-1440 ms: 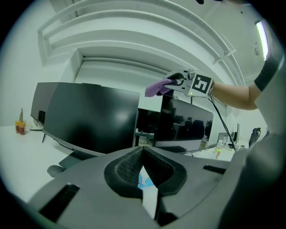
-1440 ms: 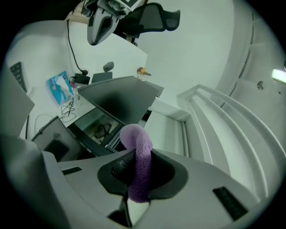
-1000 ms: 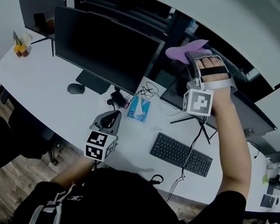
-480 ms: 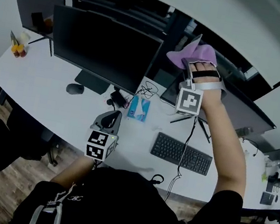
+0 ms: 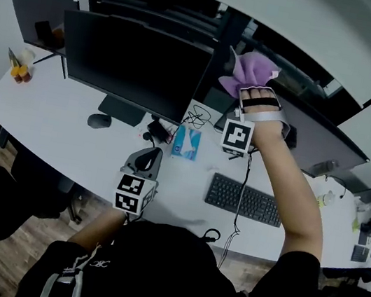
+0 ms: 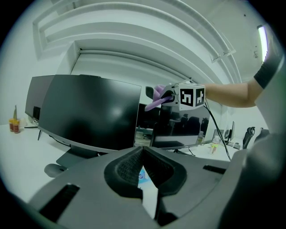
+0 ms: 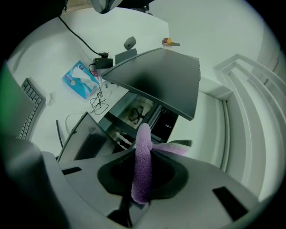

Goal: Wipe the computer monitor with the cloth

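The purple cloth [image 5: 250,72] is bunched at the upper left corner of the right-hand monitor [image 5: 316,135], which leans back. My right gripper [image 5: 244,89] is raised there, shut on the cloth; in the right gripper view a fold of the cloth [image 7: 142,147] stands up between the jaws of that gripper [image 7: 145,156]. The large black monitor [image 5: 136,64] stands just left of it, its screen dark. My left gripper [image 5: 146,155] hovers low over the desk's front, shut with nothing in it [image 6: 143,150]. From the left gripper view the cloth [image 6: 154,100] shows beside the large monitor [image 6: 89,114].
On the white desk [image 5: 54,125] lie a keyboard [image 5: 244,199], a blue tissue pack [image 5: 185,143], a mouse [image 5: 98,120] and tangled cables [image 5: 194,119]. A smaller screen [image 5: 42,16] and small bottles [image 5: 18,68] stand at the far left.
My right gripper has carried the cloth leftward along the top of the right-hand monitor to its left corner. The left gripper has stayed in place.
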`<state>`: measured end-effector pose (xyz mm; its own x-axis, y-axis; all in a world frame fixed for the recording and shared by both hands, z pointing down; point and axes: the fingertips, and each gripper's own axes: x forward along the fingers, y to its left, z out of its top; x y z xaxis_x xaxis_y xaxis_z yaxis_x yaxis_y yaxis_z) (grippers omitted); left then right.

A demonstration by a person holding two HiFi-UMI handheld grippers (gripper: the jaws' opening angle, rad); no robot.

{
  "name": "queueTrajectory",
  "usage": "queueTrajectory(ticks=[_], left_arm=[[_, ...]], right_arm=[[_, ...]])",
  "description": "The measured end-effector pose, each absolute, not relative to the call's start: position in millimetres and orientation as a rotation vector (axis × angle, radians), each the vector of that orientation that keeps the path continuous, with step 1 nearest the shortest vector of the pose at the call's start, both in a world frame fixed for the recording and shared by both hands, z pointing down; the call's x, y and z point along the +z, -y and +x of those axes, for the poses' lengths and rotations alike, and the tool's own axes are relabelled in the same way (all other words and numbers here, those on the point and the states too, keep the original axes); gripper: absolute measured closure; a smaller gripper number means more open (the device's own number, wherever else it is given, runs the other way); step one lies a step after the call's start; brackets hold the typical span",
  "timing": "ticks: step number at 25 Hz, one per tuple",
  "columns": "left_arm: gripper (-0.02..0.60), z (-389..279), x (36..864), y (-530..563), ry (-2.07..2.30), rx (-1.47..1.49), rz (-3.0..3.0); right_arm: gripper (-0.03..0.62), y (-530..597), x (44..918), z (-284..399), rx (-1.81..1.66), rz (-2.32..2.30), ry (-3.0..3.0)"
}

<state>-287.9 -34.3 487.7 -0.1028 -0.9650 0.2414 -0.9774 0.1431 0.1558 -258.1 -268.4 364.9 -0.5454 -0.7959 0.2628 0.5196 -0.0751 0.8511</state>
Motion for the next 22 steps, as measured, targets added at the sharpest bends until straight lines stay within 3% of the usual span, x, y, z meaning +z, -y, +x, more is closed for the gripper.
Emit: queueTrajectory(ticks=[11, 22], left_arm=[[0.568, -304, 495, 40, 2.080, 0.090, 1.944], [0.568, -325, 502, 42, 2.038, 0.109, 1.981]], right_arm=[[0.511, 261, 375, -301, -1.826, 0.542, 1.467], [0.511, 280, 433, -279, -1.593, 0.466, 1.214]])
